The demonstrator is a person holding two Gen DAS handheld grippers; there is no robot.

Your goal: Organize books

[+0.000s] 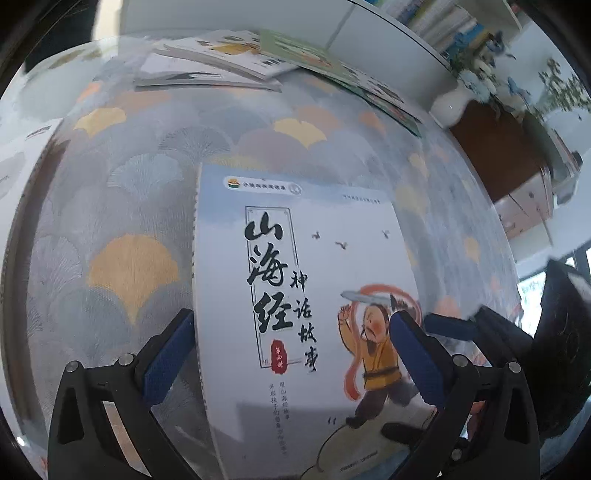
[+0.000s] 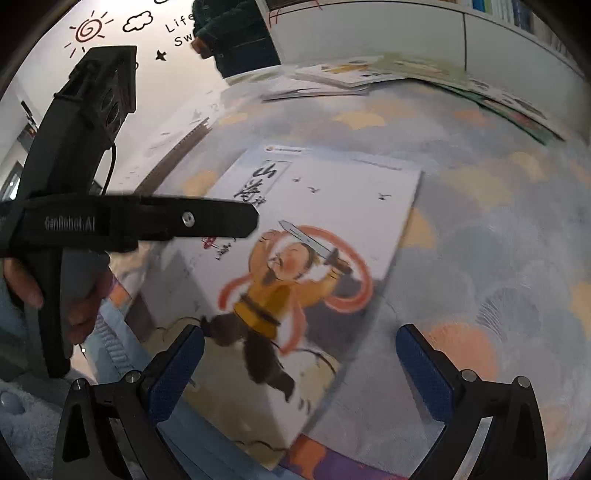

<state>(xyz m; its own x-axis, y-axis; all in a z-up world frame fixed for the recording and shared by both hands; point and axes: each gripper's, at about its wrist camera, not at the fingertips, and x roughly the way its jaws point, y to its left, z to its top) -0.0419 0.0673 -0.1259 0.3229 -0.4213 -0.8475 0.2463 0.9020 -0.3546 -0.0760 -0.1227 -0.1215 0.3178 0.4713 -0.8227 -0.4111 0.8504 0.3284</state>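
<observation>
**Two grippers spread wide over one picture book**

Two grippers hang low over a white picture book (image 1: 295, 295) that lies flat on a tablecloth (image 1: 122, 206) printed with grey, yellow and orange fan shapes. The left gripper (image 1: 291, 354) points along the book's length, its blue-padded fingers (image 1: 168, 354) spread apart to either side of the cover; neither pad is seen pressing the book. The right gripper (image 2: 299, 373) comes at the same book (image 2: 314, 229) from its lower corner, jaws likewise wide apart and holding nothing.

In the right wrist view the left gripper (image 2: 147, 221) shows from the side as a black body reaching across the cover, with a hand (image 2: 77, 295) wrapped round its handle. Its side carries pale lettering that seems to read "GenRobot.AI".

The cover bears large black brush characters, 山海经, with smaller 神话故事 beside them, a small red seal below, and a cartoon figure in a yellow tunic swinging a sword. The finer print is too small to read.

Further books (image 1: 229, 55) lie scattered at the table's far edge, well apart from this one. On the wall behind, part of a decal reads "Life" (image 2: 179, 24) near a drawn sun and cloud.
</observation>
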